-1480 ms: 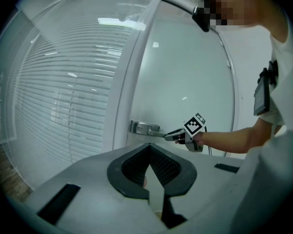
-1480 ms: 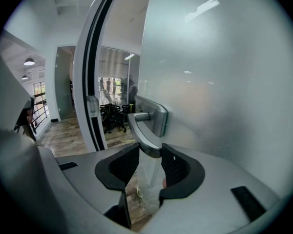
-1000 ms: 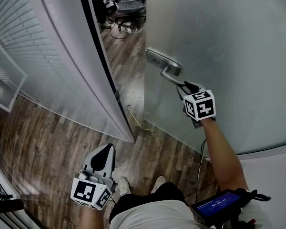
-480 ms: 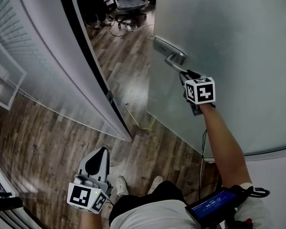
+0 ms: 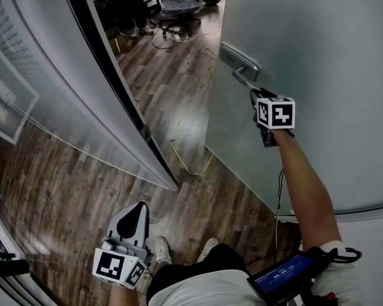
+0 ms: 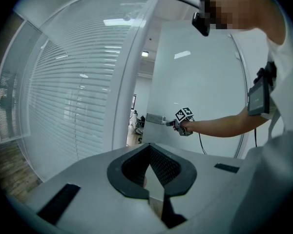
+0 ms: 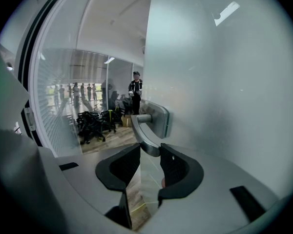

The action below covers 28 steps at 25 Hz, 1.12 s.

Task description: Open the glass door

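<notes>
Holds the left gripper (image 5: pixel 139 208) low over the wooden floor (image 5: pixel 64 190), fingers together on nothing. Clamps the right gripper (image 5: pixel 255 94) fingers on the handle (image 5: pixel 239 61) of the glass door (image 5: pixel 319 56), ajar at right, office chairs (image 5: pixel 175 5) beyond.

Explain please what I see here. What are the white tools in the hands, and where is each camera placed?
No robot: a person holds a two-jaw claw tool in each hand. The head view comes from a camera on the person's head, looking down; each gripper view comes from a camera riding on that tool. The right claw grips the metal handle of the frosted glass door, which stands open. The left claw is shut and empty, above the wooden floor.
</notes>
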Available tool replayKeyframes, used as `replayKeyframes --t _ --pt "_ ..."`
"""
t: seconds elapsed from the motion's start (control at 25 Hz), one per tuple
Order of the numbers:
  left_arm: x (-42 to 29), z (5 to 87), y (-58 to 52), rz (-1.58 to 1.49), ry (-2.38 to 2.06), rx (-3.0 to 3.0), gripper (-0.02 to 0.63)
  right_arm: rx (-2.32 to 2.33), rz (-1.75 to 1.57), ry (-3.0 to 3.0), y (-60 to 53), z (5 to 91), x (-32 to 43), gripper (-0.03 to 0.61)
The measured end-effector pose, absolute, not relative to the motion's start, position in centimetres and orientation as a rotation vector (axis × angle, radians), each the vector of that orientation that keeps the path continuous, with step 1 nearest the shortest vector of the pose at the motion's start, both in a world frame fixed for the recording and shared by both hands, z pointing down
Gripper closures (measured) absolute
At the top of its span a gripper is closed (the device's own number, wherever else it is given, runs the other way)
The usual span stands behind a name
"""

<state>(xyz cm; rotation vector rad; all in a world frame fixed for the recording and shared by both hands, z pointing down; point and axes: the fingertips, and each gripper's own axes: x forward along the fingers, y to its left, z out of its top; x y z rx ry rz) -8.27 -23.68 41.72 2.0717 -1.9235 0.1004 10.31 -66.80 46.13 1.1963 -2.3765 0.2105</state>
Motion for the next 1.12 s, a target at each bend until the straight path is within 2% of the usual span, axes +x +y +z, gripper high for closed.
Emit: replayKeyframes --t 0.2,0.4,0.8,0.96,1.12 --pt "-8.7 41.9 -23.2 0.109 -1.935 2.057 0.620 1.207 0.225 -2.364 -67.7 46.1 11.0 0.445" --pt "-9.3 41.8 -23.1 0.106 -1.933 2.073 0.620 1.309 0.115 -2.413 -66.9 43.8 12.1 0.413" --pt "-10.5 41.1 -23.4 0.061 -1.808 2.225 0.620 1.404 -0.157 -2.589 -55.8 34.4 11.9 0.413" --pt "-11.3 40.3 -22.8 0.035 -1.722 2.319 0.620 1.522 -0.162 -2.616 -50.4 30.9 12.5 0.414" --pt "-12.2 39.8 -21.7 0.018 -1.644 2.398 0.620 1.661 -0.152 -2.608 -44.9 28.8 13.2 0.536"
